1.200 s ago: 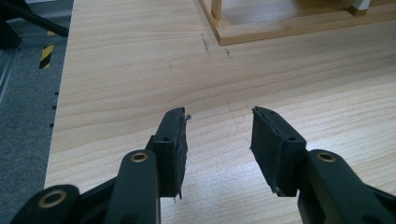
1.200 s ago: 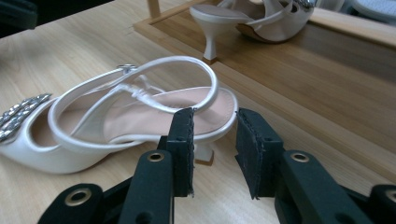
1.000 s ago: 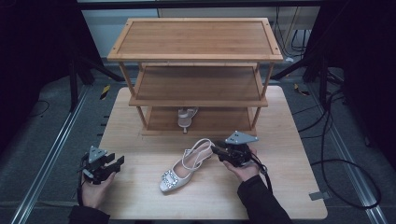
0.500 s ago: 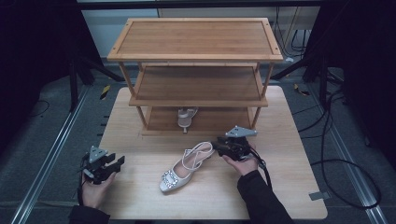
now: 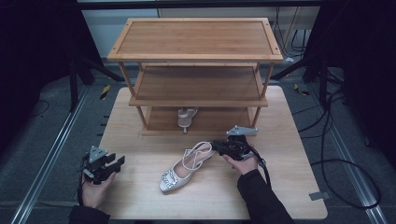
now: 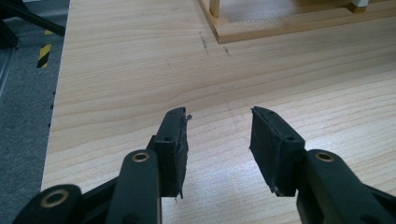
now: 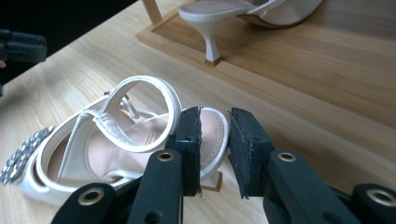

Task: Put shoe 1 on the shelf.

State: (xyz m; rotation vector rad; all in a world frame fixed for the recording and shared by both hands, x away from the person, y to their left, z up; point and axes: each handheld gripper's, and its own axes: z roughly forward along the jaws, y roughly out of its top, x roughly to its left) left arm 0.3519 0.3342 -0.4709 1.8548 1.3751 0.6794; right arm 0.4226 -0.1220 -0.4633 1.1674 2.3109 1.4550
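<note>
The light wooden table [image 5: 289, 196] stood on a dark grey carpeted floor [image 5: 42, 140]. A three-tier bamboo shelf rack [image 5: 196, 42] occupied the table's far half. Metal floor rails [image 5: 46, 158] ran along the table's left and right sides. Black cables [image 5: 341, 158] lay looped on the floor right of the table. Yellow-black striped tape [image 5: 105, 91] marked the floor left of it. Surroundings beyond were dark.
</note>
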